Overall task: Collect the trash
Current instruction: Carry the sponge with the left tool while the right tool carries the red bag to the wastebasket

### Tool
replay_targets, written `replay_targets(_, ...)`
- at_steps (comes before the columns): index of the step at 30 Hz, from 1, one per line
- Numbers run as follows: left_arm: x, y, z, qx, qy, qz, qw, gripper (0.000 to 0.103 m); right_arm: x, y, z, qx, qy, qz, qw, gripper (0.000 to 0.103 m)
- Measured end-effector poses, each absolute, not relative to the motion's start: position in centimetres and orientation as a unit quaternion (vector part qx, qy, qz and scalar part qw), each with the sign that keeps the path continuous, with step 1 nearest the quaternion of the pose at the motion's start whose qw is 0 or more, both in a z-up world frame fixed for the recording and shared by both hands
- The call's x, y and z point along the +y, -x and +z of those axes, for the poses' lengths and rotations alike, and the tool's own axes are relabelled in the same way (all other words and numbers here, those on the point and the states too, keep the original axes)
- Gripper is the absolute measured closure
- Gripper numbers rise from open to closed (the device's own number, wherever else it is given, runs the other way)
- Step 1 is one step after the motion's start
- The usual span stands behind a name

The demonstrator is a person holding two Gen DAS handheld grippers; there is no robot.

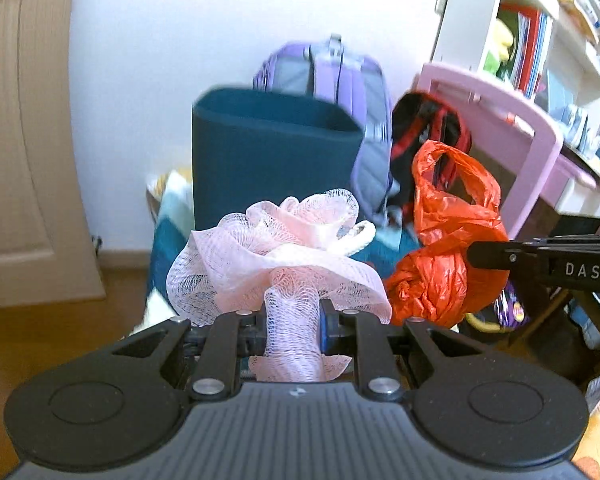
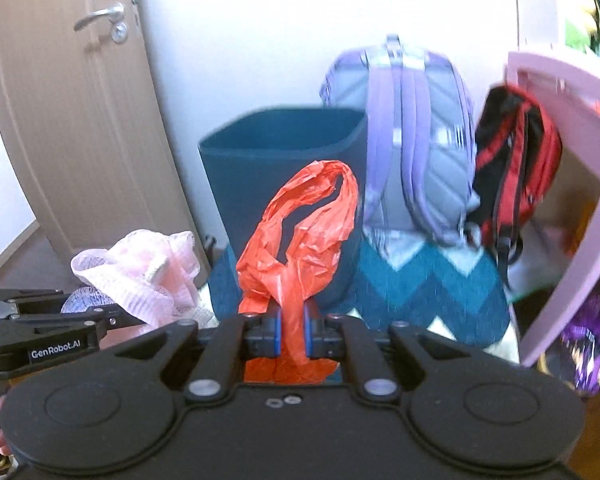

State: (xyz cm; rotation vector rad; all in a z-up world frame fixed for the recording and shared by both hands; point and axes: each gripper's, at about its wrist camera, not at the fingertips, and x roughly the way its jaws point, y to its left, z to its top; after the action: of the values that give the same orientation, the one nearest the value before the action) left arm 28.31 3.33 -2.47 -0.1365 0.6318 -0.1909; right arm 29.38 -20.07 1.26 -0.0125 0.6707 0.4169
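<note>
My left gripper (image 1: 294, 324) is shut on a pink mesh bath pouf (image 1: 284, 256), which bunches up above the jaws and carries a white cord loop. My right gripper (image 2: 292, 332) is shut on a crumpled orange plastic bag (image 2: 300, 240); its looped handle stands up in front of the bin. The same orange bag (image 1: 448, 248) hangs at the right of the left wrist view, with the right gripper's black body beside it. The pink pouf (image 2: 140, 276) shows at the lower left of the right wrist view. A dark teal bin (image 1: 268, 160) (image 2: 284, 160) stands open-topped just beyond both grippers.
A lilac backpack (image 2: 412, 140) and a red-and-black backpack (image 2: 516, 160) lean against the white wall behind the bin. A pink desk frame (image 1: 512, 132) and bookshelves stand at the right, a beige door (image 2: 72, 120) at the left. A teal zigzag rug (image 2: 428, 292) covers the floor.
</note>
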Motion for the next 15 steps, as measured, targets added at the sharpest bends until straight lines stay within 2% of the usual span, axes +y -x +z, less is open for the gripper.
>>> replay_targets(15, 4.7, -34.5, 6.2, 0.238, 0.058, -0.067, 0.967, 0.084, -17.9, -35.7, 8.8, 0.244, 0.033, 0.193, 0.950, 0.094)
